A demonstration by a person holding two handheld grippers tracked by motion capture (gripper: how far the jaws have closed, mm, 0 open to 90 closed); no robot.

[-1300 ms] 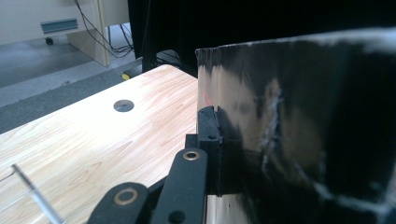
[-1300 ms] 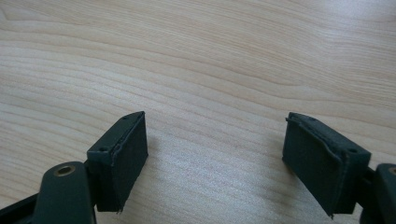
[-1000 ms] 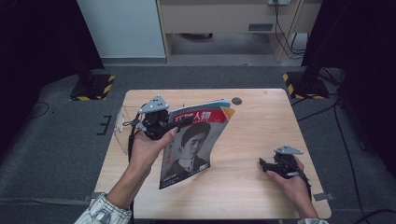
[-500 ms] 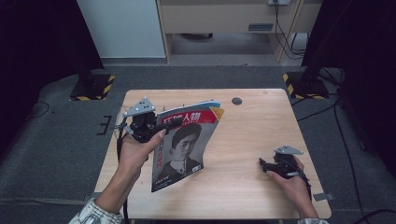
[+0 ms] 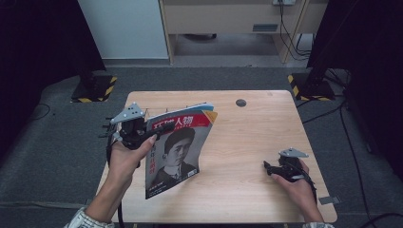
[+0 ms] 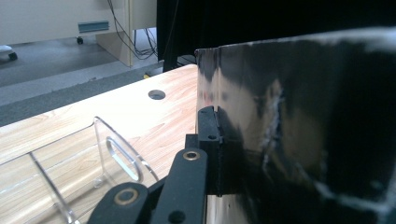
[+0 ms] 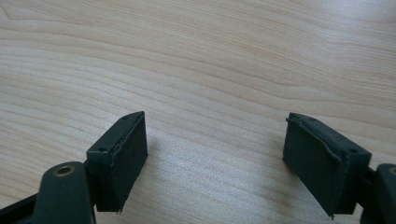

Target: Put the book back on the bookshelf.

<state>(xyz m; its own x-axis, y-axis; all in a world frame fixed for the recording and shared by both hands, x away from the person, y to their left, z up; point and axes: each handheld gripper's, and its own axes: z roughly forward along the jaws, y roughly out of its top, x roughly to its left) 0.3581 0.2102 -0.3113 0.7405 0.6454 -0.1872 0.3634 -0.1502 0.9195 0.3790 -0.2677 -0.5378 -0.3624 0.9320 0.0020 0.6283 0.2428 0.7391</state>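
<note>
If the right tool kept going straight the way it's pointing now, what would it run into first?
Probably the magazine. The right tool lies low on the wooden table, jaws open with nothing between them, pointing left across bare wood toward the magazine, which the left tool holds up. Depth is hard to judge; it might pass under the lifted edge.

Glossy paper magazine with a portrait cover (image 5: 177, 152), clamped between matt black jaws. Clear smooth plastic rack (image 6: 70, 172) beside them. Pale matt wood-grain table (image 5: 252, 142).
</note>
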